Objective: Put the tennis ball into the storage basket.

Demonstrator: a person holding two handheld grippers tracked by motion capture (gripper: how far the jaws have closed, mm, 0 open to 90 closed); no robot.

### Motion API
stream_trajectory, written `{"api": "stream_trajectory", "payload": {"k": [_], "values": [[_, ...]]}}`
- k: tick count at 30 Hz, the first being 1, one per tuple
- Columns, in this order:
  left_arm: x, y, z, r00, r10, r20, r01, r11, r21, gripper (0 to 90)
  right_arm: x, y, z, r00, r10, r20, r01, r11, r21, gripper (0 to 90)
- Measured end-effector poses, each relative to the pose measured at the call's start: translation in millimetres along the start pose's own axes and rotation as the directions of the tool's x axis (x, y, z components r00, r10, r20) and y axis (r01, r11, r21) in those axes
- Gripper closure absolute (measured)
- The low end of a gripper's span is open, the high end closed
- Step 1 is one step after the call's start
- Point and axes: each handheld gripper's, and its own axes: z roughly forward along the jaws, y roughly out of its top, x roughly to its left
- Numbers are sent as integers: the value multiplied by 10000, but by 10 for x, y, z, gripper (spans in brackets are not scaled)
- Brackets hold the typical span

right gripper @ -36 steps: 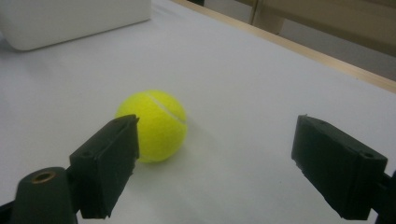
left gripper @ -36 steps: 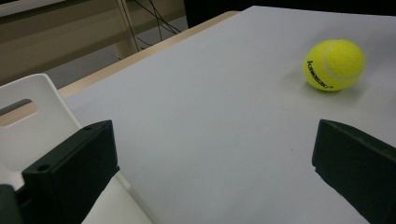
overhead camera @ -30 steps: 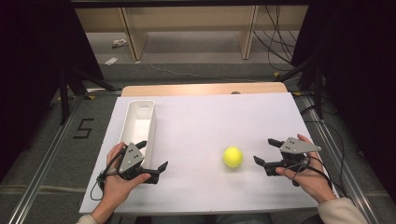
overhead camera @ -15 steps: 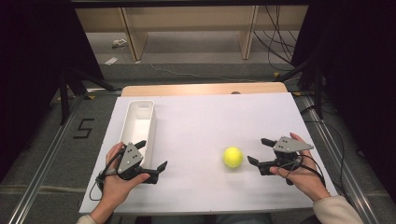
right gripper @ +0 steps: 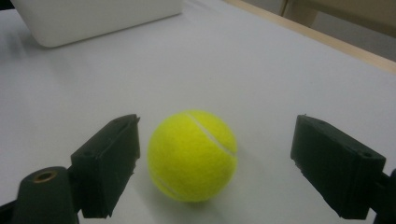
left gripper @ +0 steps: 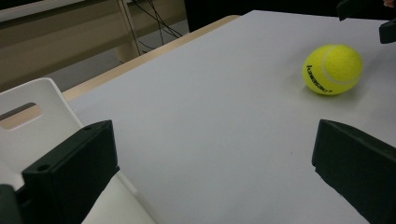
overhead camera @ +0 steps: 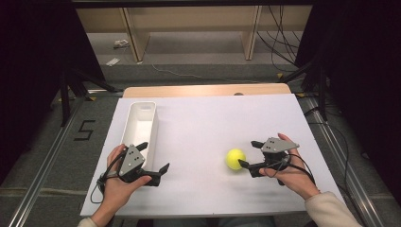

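Reaching for the tennis ball (overhead camera: 235, 159) with the right gripper (overhead camera: 247, 153), high view: ball sits on the white table (overhead camera: 213, 127), right of centre, well apart from the white bin (overhead camera: 140, 126) at the left side. Right gripper jaws spread wide, tips at the ball's right edge, one looks to be touching or nearly so. Left gripper (overhead camera: 156, 158) rests by the bin's near end, jaws apart, holding nothing.

Left gripper view: ball (left gripper: 333, 69) far off at upper right, bin (left gripper: 32, 126) close by the left jaw, nothing between the jaws.

Right gripper view: ball (right gripper: 192, 155) sits between the spread jaws, off-centre, just beside the left jaw, clear gap to the right one. To do it well, I'd slide sideways to centre the ball, push in until the pads flank its widest part, then close slowly so it doesn't roll or squirt out.

Versus a second ago: right gripper has moved left from well apart to the ball; ball, bin and left gripper unchanged.
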Motion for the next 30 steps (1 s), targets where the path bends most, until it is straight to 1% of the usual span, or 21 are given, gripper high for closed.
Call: {"api": "stream_trajectory", "payload": {"k": [8, 9, 17, 20, 22, 30], "values": [[4, 1, -5, 10000, 10, -7, -10, 10000, -9, 0, 18, 5, 133, 9999, -49, -134, 53, 9997, 255, 163], [4, 1, -5, 10000, 7, -7, -7, 10000, -10, 0, 25, -1, 169, 9999, 0, -170, 6, 9994, 359, 163], [4, 3, -9, 10000, 2, -10, -2, 10000, -25, 0, 45, -14, 266, 9997, -3, -251, 18, 9982, 606, 163], [5, 3, -11, 10000, -5, -25, 5, 10000, -31, 0, 47, -26, 315, 9997, -56, -246, 74, 9972, 742, 163], [5, 3, -11, 10000, -9, -20, 9, 10000, -41, 0, 45, -41, 353, 9995, 3, -303, 24, 9960, 892, 163], [2, 2, -8, 10000, -2, -3, 2, 10000, -32, 0, 61, -51, 408, 9990, -22, -438, 70, 9940, 1091, 161]]}}
